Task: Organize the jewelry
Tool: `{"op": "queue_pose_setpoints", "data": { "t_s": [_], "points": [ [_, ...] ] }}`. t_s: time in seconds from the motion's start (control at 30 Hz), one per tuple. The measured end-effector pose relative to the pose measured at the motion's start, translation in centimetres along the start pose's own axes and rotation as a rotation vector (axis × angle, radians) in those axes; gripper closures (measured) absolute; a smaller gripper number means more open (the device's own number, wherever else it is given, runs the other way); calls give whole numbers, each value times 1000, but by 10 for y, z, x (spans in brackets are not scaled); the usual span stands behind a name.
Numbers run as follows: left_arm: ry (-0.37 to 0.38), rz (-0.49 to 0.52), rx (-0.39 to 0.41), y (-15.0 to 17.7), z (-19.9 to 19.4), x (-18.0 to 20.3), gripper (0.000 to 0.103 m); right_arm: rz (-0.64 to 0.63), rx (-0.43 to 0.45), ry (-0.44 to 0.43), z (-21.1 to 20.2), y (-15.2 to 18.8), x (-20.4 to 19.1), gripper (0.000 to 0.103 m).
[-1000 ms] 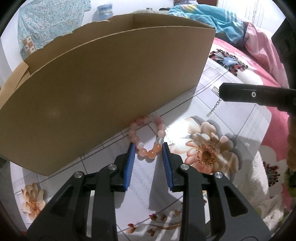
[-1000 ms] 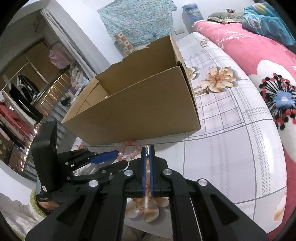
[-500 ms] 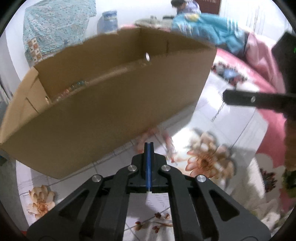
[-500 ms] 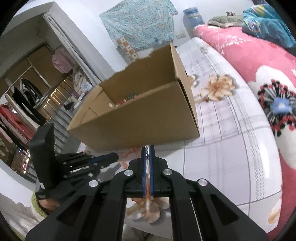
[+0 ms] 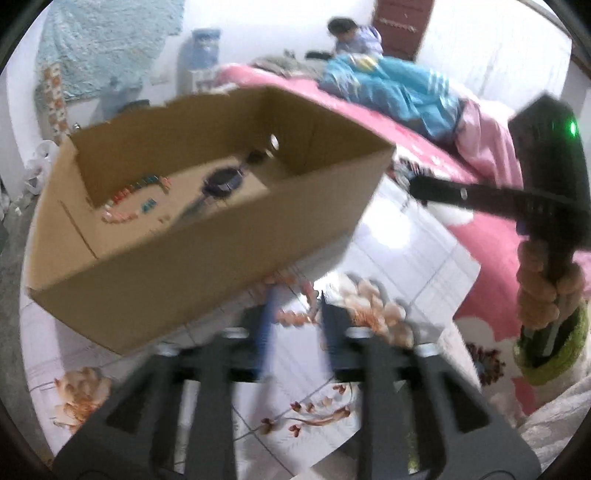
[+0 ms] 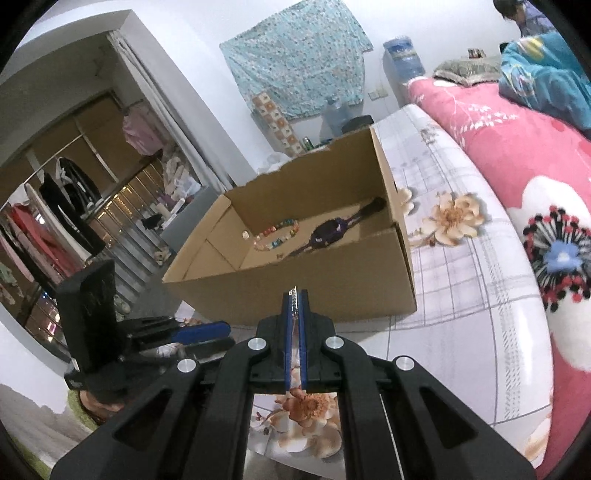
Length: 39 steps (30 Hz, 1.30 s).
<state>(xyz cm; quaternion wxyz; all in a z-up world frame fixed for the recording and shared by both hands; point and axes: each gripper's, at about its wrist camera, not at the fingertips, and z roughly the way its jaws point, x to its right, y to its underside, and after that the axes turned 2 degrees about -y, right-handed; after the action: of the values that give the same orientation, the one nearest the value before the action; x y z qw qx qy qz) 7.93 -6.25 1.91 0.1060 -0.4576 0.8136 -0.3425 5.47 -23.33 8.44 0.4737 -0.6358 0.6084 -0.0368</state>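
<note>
An open cardboard box point(image 5: 207, 266) point(image 6: 332, 288) stands on the floral bedsheet. Inside lie a colourful bead bracelet point(image 5: 125, 203) point(image 6: 275, 236) and a dark watch point(image 5: 221, 179) point(image 6: 327, 232). My left gripper point(image 5: 293, 314) is open and blurred, raised near the box's front wall, with a peach bead bracelet point(image 5: 295, 315) between its fingers; whether the fingers touch it is unclear. My right gripper point(image 6: 294, 306) is shut on a thin silver chain point(image 6: 293, 295), held in front of the box; its black finger point(image 5: 461, 192) shows in the left wrist view.
A pink blanket point(image 6: 517, 155) covers the bed to the right. A person point(image 5: 354, 33) sits at the far end. The bed edge and a wardrobe area point(image 6: 74, 206) lie to the left.
My left gripper shut half a second ago and has now opened again while rising; the box interior has come into view. My right gripper has risen with the chain.
</note>
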Motion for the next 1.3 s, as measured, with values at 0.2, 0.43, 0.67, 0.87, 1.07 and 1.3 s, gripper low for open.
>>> {"op": "queue_pose_setpoints", "data": {
  "t_s": [0.2, 0.43, 0.67, 0.87, 1.07, 1.3],
  "points": [
    [-8, 97, -91, 3, 44, 19, 67, 47, -20, -9, 12, 8, 11, 100],
    [-90, 192, -150, -2, 77, 28, 73, 71, -34, -29, 23, 10, 22, 100],
    [-80, 191, -155, -7, 66, 27, 95, 95, -32, -50, 30, 11, 30, 100],
    [-35, 112, -105, -10, 34, 14, 95, 90, -10, -55, 20, 9, 30, 100],
    [40, -6, 0, -22, -22, -4, 95, 71, 18, -88, 8, -2, 21, 100],
    [114, -77, 151, -51, -85, -29, 95, 6, 60, -143, -3, -35, -2, 100]
  ]
}}
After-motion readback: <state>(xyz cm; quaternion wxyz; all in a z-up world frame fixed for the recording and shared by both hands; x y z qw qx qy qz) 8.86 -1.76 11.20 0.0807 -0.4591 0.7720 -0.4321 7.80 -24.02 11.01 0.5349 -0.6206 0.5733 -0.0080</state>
